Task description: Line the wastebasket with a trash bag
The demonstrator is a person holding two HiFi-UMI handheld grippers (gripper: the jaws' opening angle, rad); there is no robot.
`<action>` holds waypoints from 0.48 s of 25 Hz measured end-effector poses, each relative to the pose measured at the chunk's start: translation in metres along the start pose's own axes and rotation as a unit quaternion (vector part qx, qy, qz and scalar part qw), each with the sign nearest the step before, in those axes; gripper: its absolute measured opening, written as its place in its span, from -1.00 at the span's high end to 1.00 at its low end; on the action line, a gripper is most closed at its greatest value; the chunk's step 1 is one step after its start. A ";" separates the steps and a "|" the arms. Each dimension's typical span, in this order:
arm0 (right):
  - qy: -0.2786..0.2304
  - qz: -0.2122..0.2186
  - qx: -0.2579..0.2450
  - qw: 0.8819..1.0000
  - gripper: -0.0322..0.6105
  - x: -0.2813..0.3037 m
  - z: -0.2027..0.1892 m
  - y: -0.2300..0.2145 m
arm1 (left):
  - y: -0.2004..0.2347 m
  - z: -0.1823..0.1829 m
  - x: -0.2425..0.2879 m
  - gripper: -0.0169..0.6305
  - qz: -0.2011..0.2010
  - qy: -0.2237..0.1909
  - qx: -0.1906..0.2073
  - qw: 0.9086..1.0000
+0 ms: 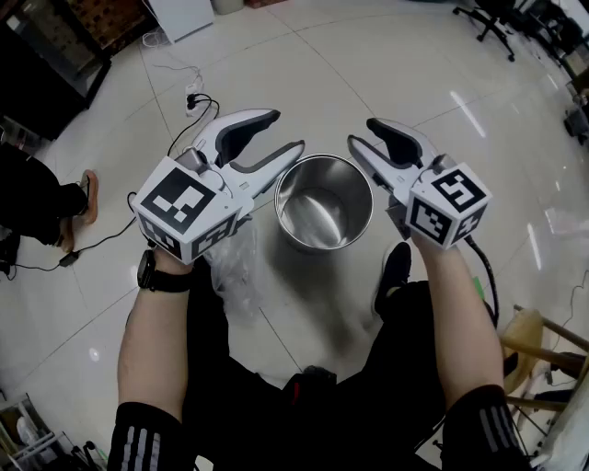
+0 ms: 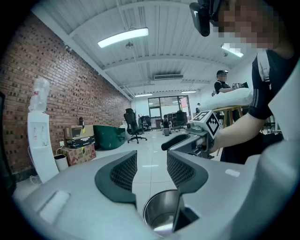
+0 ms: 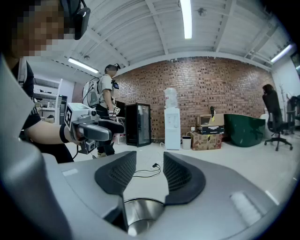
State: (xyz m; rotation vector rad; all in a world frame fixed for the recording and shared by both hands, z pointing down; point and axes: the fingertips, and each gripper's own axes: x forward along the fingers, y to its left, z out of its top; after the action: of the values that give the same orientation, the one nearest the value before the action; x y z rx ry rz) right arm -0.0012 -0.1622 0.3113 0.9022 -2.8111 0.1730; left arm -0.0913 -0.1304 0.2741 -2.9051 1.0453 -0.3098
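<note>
A shiny steel wastebasket stands empty on the white tiled floor, right in front of me. My left gripper hovers above its left rim, open, with nothing between the jaws. Above the right rim my right gripper is held the same way, open and empty. A crumpled clear trash bag lies low beside my left leg, under the left hand; neither gripper holds it. The left gripper view shows its own gripper over the wastebasket. The right gripper view has its gripper above the wastebasket.
A black cable with a power strip runs across the floor at the back left. Another person's foot is at the left edge. A wooden stool stands to my right, an office chair far back right.
</note>
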 end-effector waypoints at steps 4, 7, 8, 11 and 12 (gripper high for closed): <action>0.008 0.008 -0.012 1.000 0.28 0.002 -0.003 0.007 | 0.000 0.007 -0.003 0.35 0.007 -0.005 -0.003 1.000; 0.017 0.021 -0.018 0.999 0.26 0.010 -0.010 0.015 | 0.002 0.006 -0.008 0.35 0.011 -0.011 -0.004 1.000; 0.020 0.028 -0.018 0.999 0.26 0.013 -0.013 0.019 | 0.004 0.007 -0.009 0.35 0.012 -0.013 -0.005 1.000; 0.029 0.044 -0.018 0.998 0.25 0.027 -0.020 0.027 | 0.009 0.009 -0.015 0.35 0.018 -0.015 -0.010 1.000; 0.034 0.050 -0.020 0.998 0.24 0.032 -0.024 0.031 | 0.011 0.010 -0.017 0.35 0.021 -0.017 -0.011 1.000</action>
State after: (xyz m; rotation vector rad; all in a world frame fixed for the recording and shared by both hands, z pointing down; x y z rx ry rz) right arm -0.0421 -0.1512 0.3393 0.7334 -2.7876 0.1576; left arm -0.1091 -0.1280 0.2605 -2.8935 1.1091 -0.2487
